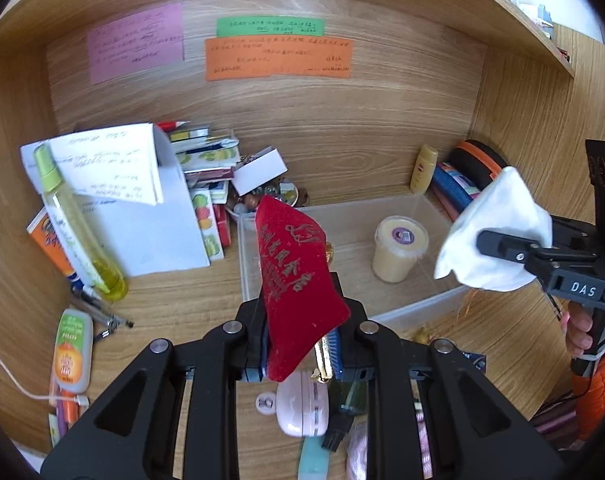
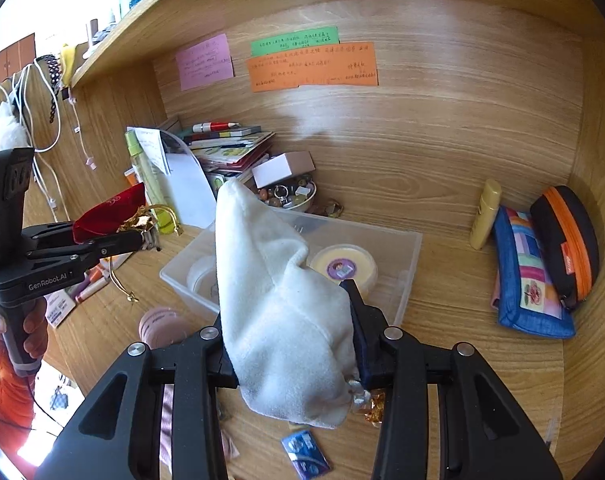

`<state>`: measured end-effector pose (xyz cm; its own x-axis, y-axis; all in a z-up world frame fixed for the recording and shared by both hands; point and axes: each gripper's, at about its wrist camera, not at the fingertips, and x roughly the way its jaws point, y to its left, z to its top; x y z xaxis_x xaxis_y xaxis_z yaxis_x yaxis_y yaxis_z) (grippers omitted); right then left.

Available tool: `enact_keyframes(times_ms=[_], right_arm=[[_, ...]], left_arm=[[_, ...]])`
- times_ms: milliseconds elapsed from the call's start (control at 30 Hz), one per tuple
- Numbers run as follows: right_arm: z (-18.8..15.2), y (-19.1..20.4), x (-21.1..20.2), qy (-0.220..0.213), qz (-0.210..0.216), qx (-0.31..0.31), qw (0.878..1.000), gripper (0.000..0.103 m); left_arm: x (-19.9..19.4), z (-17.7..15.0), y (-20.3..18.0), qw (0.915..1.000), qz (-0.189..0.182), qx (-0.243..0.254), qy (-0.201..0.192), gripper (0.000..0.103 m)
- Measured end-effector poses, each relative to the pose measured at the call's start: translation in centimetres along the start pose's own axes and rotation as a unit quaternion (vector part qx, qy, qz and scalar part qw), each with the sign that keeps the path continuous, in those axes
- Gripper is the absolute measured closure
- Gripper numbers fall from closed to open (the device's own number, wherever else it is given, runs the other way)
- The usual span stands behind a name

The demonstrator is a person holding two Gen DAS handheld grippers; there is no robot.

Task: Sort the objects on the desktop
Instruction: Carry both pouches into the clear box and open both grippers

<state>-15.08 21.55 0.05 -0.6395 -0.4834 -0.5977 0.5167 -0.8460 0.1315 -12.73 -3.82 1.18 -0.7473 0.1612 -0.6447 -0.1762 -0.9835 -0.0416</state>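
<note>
The left gripper (image 1: 298, 344) was clamped nearly closed on a red velvet pouch (image 1: 292, 276), which stood up between its jaws with gold foil showing at its mouth; the right gripper (image 2: 290, 360) pinched a white plush pouch (image 2: 278, 312) the same way, jaws a little wider, drawstring end down by the fingers. Both pouches were held in the air, each just short of the clear plastic bin (image 2: 410, 256) at the middle of the desk, red on its left side, white on its right. Inside the bin sat a pale yellow tub (image 2: 344, 266) and what looked like a second round container, so sorting seemed under way but far from done. Around the bin much was left: a pink round case (image 1: 302, 408) in front of it, a bowl of trinkets (image 2: 290, 196) behind, books and papers (image 1: 142, 200) to its left, a patchwork pencil case (image 2: 530, 276) to its right.
</note>
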Motion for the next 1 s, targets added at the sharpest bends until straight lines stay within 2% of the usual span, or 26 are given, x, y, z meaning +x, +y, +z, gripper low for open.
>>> enact_keyframes(times_ms=[567, 1000], right_arm=[[2.5, 0.0, 6.8, 0.041, 0.002, 0.004, 0.999, 0.067], [3.0, 1.0, 11.4, 0.067, 0.004, -0.016, 0.998, 0.067]], left_arm=[[6.5, 3.0, 0.3, 0.9987, -0.035, 0.002, 0.038, 0.082], [11.2, 3.2, 1.7, 0.9962, -0.039, 0.002, 0.078, 0.082]])
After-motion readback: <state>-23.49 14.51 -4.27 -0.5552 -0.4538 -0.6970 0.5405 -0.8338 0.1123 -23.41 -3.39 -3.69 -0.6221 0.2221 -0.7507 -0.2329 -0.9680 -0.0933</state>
